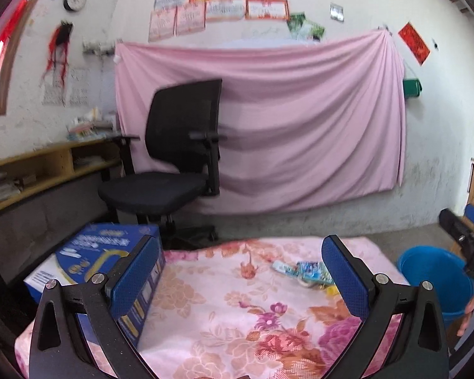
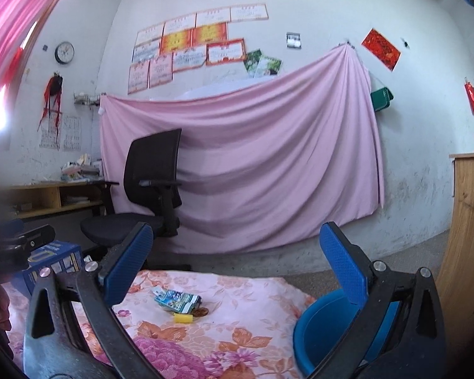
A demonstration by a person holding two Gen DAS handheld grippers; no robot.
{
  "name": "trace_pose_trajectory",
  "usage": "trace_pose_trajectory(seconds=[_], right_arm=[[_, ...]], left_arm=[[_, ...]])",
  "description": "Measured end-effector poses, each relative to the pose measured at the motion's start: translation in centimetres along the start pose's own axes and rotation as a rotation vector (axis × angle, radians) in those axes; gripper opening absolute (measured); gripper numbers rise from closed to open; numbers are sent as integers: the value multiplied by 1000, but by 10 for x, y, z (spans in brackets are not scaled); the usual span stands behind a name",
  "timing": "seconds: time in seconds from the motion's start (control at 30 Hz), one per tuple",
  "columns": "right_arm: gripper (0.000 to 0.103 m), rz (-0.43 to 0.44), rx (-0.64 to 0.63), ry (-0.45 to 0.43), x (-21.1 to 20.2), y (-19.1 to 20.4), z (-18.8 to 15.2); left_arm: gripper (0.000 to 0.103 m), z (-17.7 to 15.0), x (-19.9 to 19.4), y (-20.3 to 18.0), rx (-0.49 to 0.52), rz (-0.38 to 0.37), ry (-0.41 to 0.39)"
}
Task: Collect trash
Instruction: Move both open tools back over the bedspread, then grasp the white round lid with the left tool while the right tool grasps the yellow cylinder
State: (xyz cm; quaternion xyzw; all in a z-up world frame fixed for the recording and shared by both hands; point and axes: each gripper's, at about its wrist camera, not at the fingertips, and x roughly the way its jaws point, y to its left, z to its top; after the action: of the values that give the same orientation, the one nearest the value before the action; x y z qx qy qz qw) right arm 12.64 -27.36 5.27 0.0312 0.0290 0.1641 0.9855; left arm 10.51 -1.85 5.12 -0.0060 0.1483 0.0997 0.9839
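**Inspector:** Whitewashed room, one large pink sheet pinned across the back wall, one black mesh office chair in front of it. Work surface is one pink floral quilted cover.

**Clerk:** Progress on collection?

**Inspector:** Judged not begun. One round blue plastic bin stands off the right edge of the cover; as much of its inside as shows holds nothing. One blue printed cardboard box sits at the left edge, apparently not trash.

**Clerk:** Items outstanding?

**Inspector:** Three, possibly four, lying close together mid-cover, near the bin side: one crumpled blue-green printed wrapper, with a pale strip at its end that may be a separate scrap; one small yellow ribbed piece just before it; one small brown round item beside that. All remain to be lifted.

**Clerk:** Tools?

**Inspector:** Two. Left gripper has its blue-padded jaws spread wide, nothing between them. Right gripper likewise spread and empty, hovering above the cover, well short of the litter.
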Motion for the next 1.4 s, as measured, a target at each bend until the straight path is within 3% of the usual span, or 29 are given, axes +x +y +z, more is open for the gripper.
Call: trace_pose_trajectory(seconds=[0.13, 0.33, 0.53, 0.6, 0.67, 0.77, 0.87, 1.03, 1.17, 1.4], right_arm=[[103, 6, -11, 159, 37, 6, -13], [103, 39, 23, 369, 88, 2, -33], [103, 139, -2, 594, 133, 6, -56], [103, 181, -12, 647, 143, 12, -62], [99, 240, -4, 708, 152, 17, -70], [92, 269, -23, 788, 163, 26, -81], [88, 297, -30, 825, 169, 32, -86], [80, 338, -29, 898, 184, 42, -97], [60, 335, -32, 933, 189, 43, -104], [57, 311, 2, 913, 179, 18, -97]], left_arm=[[101, -2, 37, 4, -19, -38, 139], [99, -8, 87, 0, 58, -9, 297], [71, -30, 132, 1, 93, -38, 451], [54, -36, 142, 4, 78, -75, 496], [48, -39, 148, 5, 67, -93, 526], [47, -42, 155, 6, 54, -124, 546], [38, -45, 161, 4, 57, -144, 573], [35, -47, 169, -2, 63, -204, 611], [31, -49, 172, -13, 88, -271, 641], [31, -52, 180, -45, 176, -343, 661]])
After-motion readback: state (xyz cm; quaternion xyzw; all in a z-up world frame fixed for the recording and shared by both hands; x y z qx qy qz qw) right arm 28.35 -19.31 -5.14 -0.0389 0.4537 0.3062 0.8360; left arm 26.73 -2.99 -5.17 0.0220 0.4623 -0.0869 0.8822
